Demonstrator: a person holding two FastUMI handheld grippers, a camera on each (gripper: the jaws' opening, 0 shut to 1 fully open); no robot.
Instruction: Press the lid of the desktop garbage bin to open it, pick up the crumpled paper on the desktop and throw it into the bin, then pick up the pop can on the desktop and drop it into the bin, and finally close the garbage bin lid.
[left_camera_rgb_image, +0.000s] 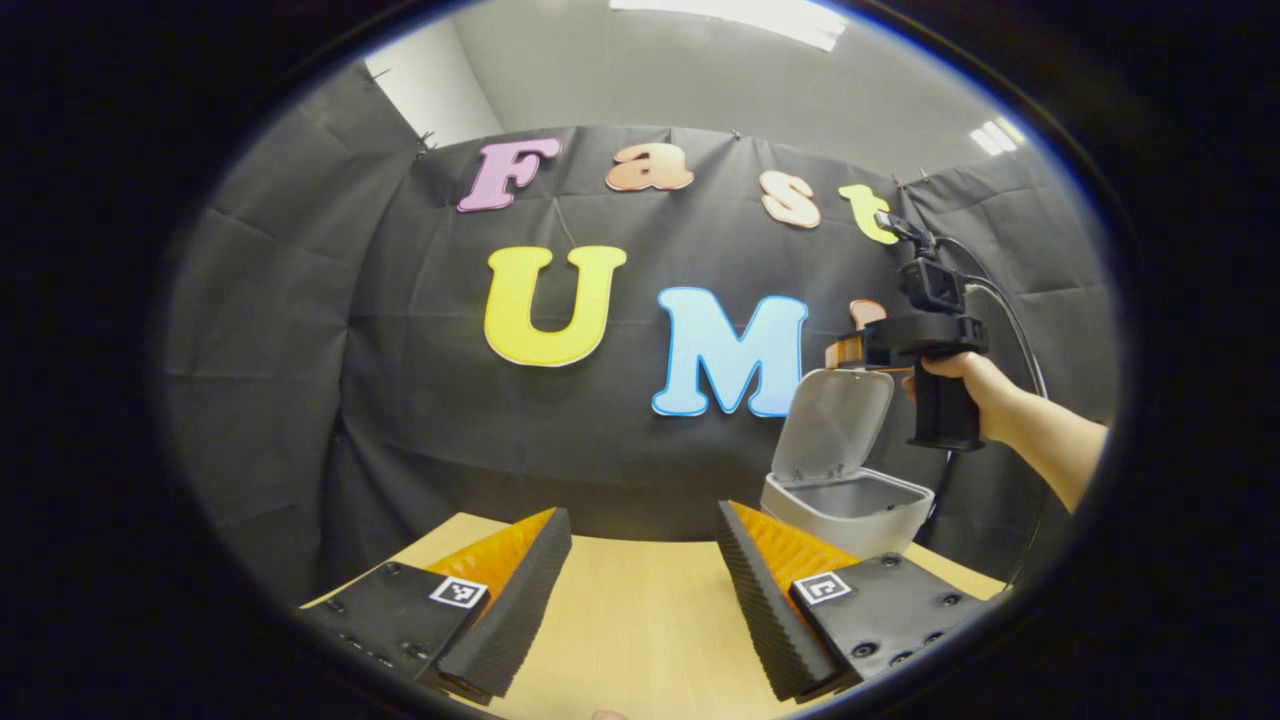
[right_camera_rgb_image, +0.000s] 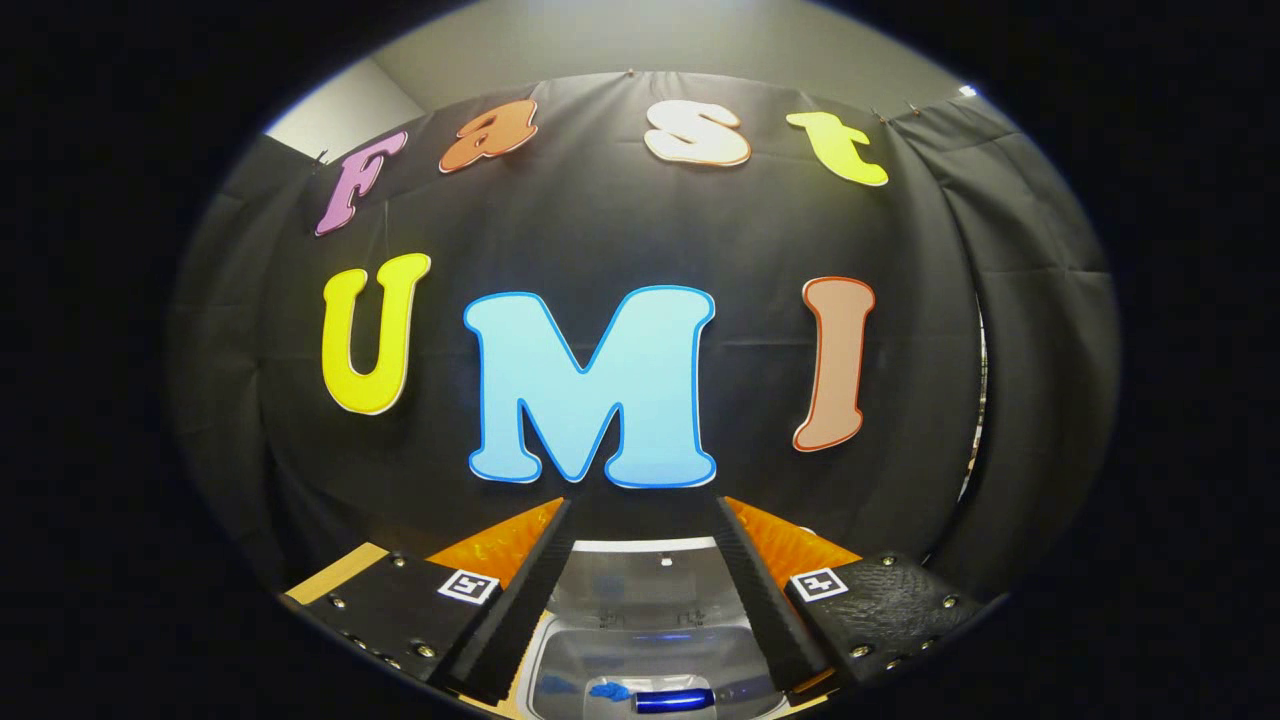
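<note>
The white desktop bin (left_camera_rgb_image: 850, 505) stands at the table's far right with its lid (left_camera_rgb_image: 835, 425) tipped up and open. My left gripper (left_camera_rgb_image: 642, 510) hovers low over the wooden table (left_camera_rgb_image: 640, 620), open, with nothing between its fingers. A hand (left_camera_rgb_image: 965, 385) holds my right gripper (left_camera_rgb_image: 860, 340) above the bin's lid. In the right gripper view, my right gripper (right_camera_rgb_image: 640, 505) is open and looks down into the bin (right_camera_rgb_image: 560, 650). A blue pop can (right_camera_rgb_image: 675, 700) lies on its side inside, with a small blue lump (right_camera_rgb_image: 605, 690) next to it. The raised lid (right_camera_rgb_image: 640, 585) stands behind.
Black cloth walls (left_camera_rgb_image: 400, 400) close the booth behind and beside the table. The table's far edge runs just behind the bin. A cable (left_camera_rgb_image: 1010, 320) trails from the right gripper's handle.
</note>
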